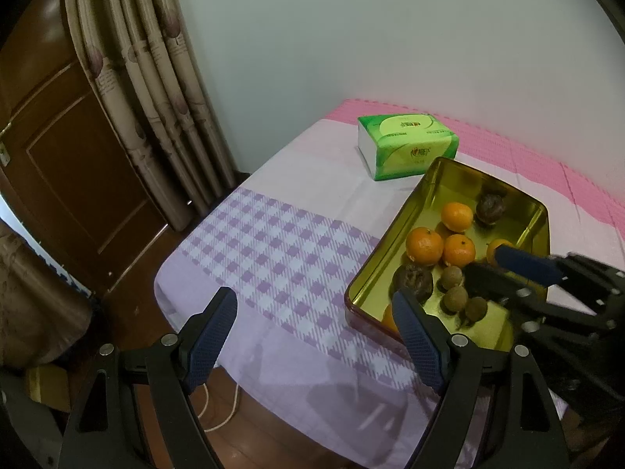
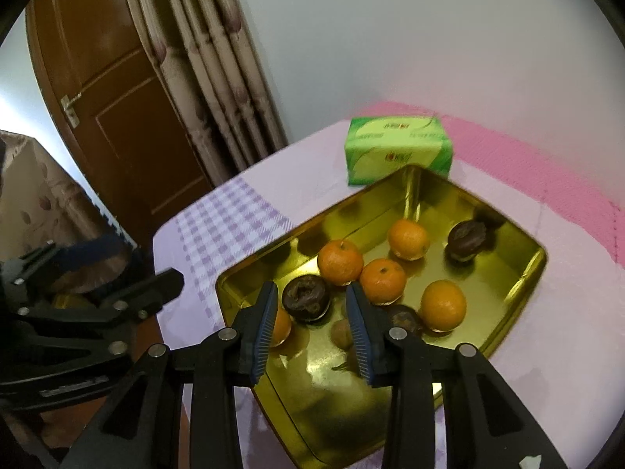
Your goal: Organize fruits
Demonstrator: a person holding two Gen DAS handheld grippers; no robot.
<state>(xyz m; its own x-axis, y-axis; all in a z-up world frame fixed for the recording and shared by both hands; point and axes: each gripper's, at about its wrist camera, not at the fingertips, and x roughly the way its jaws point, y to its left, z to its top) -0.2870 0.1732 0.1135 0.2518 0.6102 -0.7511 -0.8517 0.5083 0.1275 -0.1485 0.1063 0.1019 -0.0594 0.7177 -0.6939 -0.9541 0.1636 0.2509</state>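
Gold metal tray (image 2: 371,203) sits center-right of the right wrist view on a lilac checked cloth (image 2: 226,215). Fruit is all inside the tray: oranges (image 2: 340,262) mid-tray, dark wrinkled fruits (image 2: 306,297) at lower left and upper right, and a small brown fruit (image 2: 341,334) near the bottom. Green tissue pack (image 2: 398,150) lies just beyond the tray's far corner, upper center. R gripper (image 2: 309,287) hangs over the tray's near end w/ jaws drawn in narrow; can't see anything pinched between the pads. L gripper (image 1: 312,297) is at the bottom of the left wrist view, jaws wide, nothing between, over the cloth left of the tray.
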